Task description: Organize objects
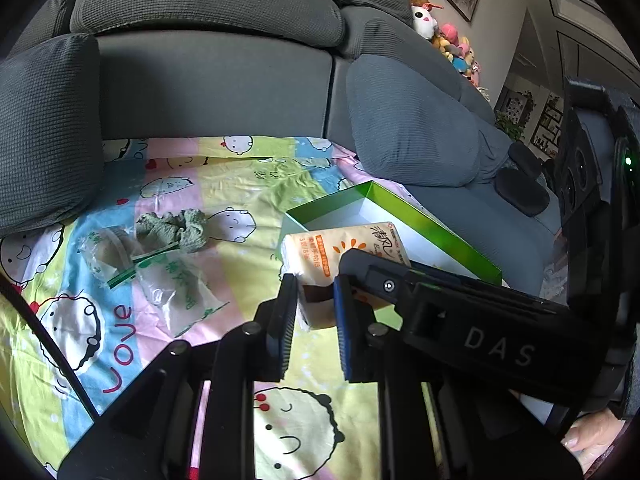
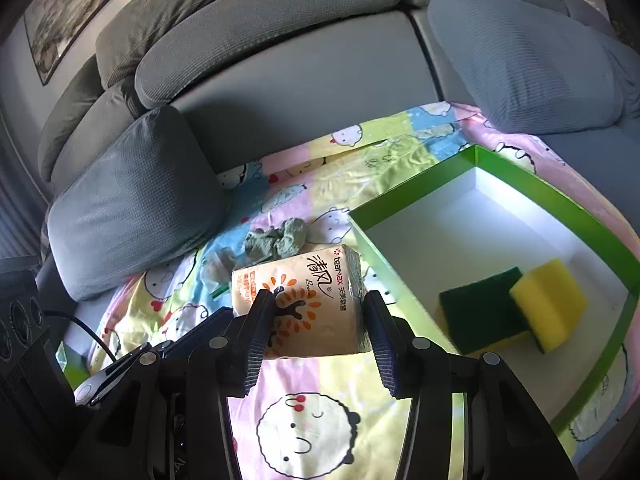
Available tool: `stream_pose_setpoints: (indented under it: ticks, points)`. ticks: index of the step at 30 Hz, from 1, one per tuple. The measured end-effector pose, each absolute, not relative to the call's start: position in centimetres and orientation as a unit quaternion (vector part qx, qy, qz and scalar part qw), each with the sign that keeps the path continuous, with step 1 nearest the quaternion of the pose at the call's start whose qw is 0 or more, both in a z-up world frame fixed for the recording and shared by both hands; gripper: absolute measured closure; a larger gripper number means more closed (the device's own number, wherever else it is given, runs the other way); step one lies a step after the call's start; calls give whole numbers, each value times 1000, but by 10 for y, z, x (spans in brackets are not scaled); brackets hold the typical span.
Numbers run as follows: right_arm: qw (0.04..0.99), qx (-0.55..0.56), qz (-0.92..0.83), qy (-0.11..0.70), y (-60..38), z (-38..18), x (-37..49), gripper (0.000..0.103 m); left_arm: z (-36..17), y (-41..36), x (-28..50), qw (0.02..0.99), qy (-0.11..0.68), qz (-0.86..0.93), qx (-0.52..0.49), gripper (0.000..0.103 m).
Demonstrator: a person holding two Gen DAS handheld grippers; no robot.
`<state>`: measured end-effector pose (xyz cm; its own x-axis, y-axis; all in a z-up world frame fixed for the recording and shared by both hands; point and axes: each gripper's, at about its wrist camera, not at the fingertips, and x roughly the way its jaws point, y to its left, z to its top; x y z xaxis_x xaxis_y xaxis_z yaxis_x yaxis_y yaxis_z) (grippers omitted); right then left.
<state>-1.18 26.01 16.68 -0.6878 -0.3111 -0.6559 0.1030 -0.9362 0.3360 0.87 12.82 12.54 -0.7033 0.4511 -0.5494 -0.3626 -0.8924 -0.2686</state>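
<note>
A peach tissue pack [image 2: 312, 312] hangs above the cartoon bedsheet [image 2: 320, 420], held from two sides. My right gripper [image 2: 320, 316] is shut across its width. In the left wrist view my left gripper [image 1: 316, 300] is shut on the crinkled end of the tissue pack [image 1: 352, 248]. Just right of the pack stands an open green box [image 2: 552, 200] with a white inside. It holds a yellow sponge [image 2: 548, 300] and a green-topped sponge [image 2: 480, 312]. A crumpled green cloth [image 1: 176, 228] and clear plastic bags [image 1: 168, 284] lie on the sheet to the left.
Grey sofa backrest and loose cushions [image 1: 44, 128] [image 2: 528, 68] ring the sheet on three sides. Plush toys [image 1: 452, 40] pile up at the far right. A black cable [image 2: 88, 332] runs at the left. A person's hand [image 1: 592, 436] shows at the lower right.
</note>
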Motion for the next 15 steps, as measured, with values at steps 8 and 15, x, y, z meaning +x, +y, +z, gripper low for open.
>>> stream_pose_setpoints:
  ticks: [8,15]
  points:
    - [104,373,-911,-142,287,170,-9,53,129,154,8,234,-55,917,-317,89]
    - [94,369,-913,-148,308,173,-7,53,133,174,7,245,-46,914,-320,89]
